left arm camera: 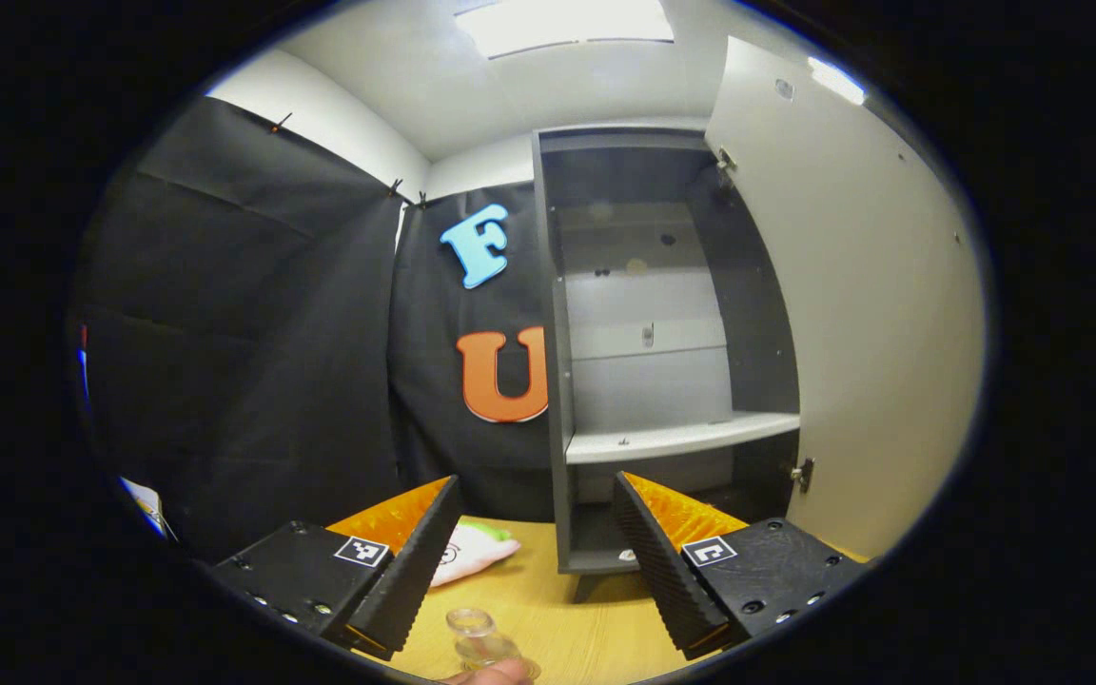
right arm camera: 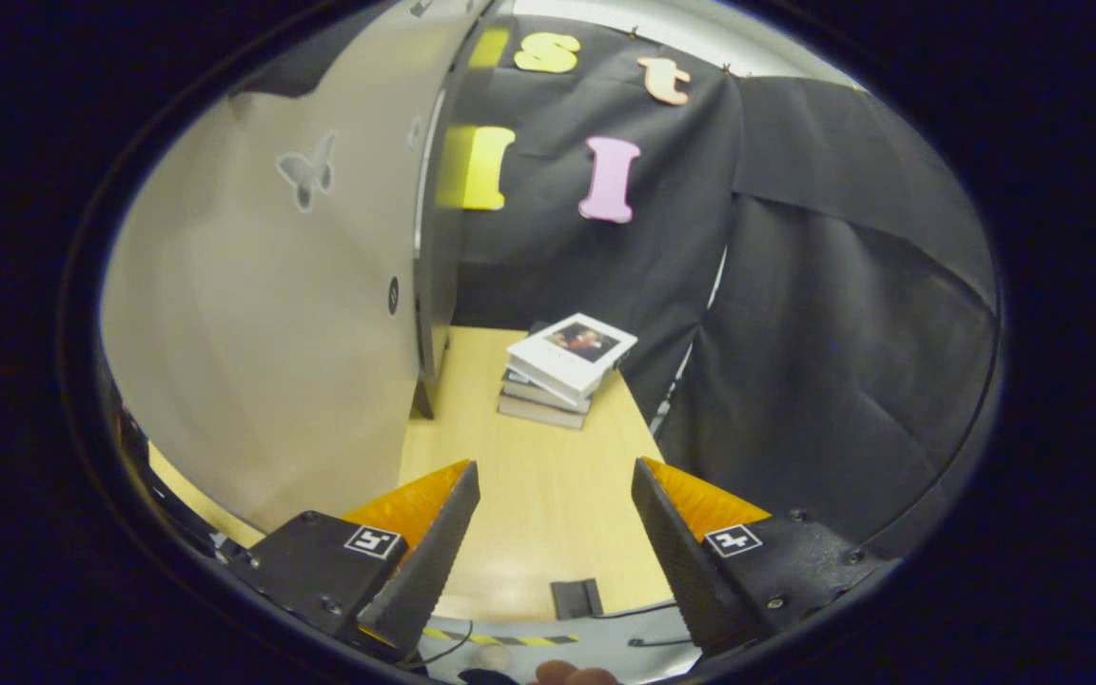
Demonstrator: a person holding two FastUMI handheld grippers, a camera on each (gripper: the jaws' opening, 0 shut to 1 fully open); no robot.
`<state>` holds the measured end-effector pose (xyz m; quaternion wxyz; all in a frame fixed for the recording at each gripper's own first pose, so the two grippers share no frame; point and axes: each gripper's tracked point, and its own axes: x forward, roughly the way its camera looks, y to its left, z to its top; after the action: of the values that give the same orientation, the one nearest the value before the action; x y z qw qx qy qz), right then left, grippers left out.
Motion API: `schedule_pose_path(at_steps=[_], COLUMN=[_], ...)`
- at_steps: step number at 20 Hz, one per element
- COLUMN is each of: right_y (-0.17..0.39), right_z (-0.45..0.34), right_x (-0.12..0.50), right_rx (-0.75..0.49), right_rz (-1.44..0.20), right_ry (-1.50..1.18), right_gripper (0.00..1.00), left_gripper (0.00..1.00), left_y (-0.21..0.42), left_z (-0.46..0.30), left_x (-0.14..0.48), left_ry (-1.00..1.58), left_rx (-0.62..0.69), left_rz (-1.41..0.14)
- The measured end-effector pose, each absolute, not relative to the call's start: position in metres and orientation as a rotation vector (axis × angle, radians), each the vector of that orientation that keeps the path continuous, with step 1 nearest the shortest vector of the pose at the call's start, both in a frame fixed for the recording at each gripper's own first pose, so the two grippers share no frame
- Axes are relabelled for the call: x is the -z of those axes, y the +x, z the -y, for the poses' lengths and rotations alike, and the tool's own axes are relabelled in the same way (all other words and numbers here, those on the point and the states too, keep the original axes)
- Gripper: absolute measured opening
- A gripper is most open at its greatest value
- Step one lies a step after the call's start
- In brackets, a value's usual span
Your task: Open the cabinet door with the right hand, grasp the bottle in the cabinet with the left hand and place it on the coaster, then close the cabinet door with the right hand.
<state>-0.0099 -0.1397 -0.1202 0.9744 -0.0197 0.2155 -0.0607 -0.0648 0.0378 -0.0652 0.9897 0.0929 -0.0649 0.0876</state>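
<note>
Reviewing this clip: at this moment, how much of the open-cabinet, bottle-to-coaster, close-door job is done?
Done: the cabinet door stands swung open, and the cabinet shelf is bare. The bottle stands on the table just below the open left gripper; whether a coaster lies under it cannot be told. In hand: nothing, as the right gripper is open too, beside the door's outer face. Left: closing the door.
</note>
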Motion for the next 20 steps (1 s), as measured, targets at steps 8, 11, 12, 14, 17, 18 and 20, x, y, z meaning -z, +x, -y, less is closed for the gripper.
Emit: schedule_pose_path(at_steps=[8, 11, 12, 14, 17, 18, 20], right_y=[0.004, 0.005, 0.004, 0.001, -0.005, -0.006, -0.004], right_z=[0.148, 0.131, 0.133, 0.133, 0.123, 0.12, 0.108], right_x=[0.062, 0.045, 0.028, -0.01, -0.04, -0.045, -0.043], right_rx=[-0.022, -0.167, -0.184, -0.202, -0.216, -0.217, -0.247], right_rz=[-0.234, -0.237, -0.216, -0.144, -0.062, -0.046, -0.042], right_ry=[0.027, 0.144, 0.184, 0.236, 0.235, 0.215, 0.215], right_gripper=[1.0, 1.0, 1.0, 1.0, 0.98, 0.97, 0.96], left_gripper=[0.96, 0.96, 0.96, 0.96, 0.96, 0.96, 0.96], left_y=[-0.105, -0.117, -0.119, -0.12, -0.11, -0.105, -0.099], left_z=[0.05, 0.078, 0.083, 0.087, 0.083, 0.077, 0.064], left_x=[0.018, 0.02, 0.015, 0.007, 0.017, 0.016, 0.014], left_ry=[0.166, 0.155, 0.145, 0.114, 0.075, 0.074, 0.074], left_rx=[-0.016, 0.023, 0.028, 0.04, 0.069, 0.064, 0.043], left_rz=[0.003, -0.084, -0.086, -0.083, -0.131, -0.141, -0.138])
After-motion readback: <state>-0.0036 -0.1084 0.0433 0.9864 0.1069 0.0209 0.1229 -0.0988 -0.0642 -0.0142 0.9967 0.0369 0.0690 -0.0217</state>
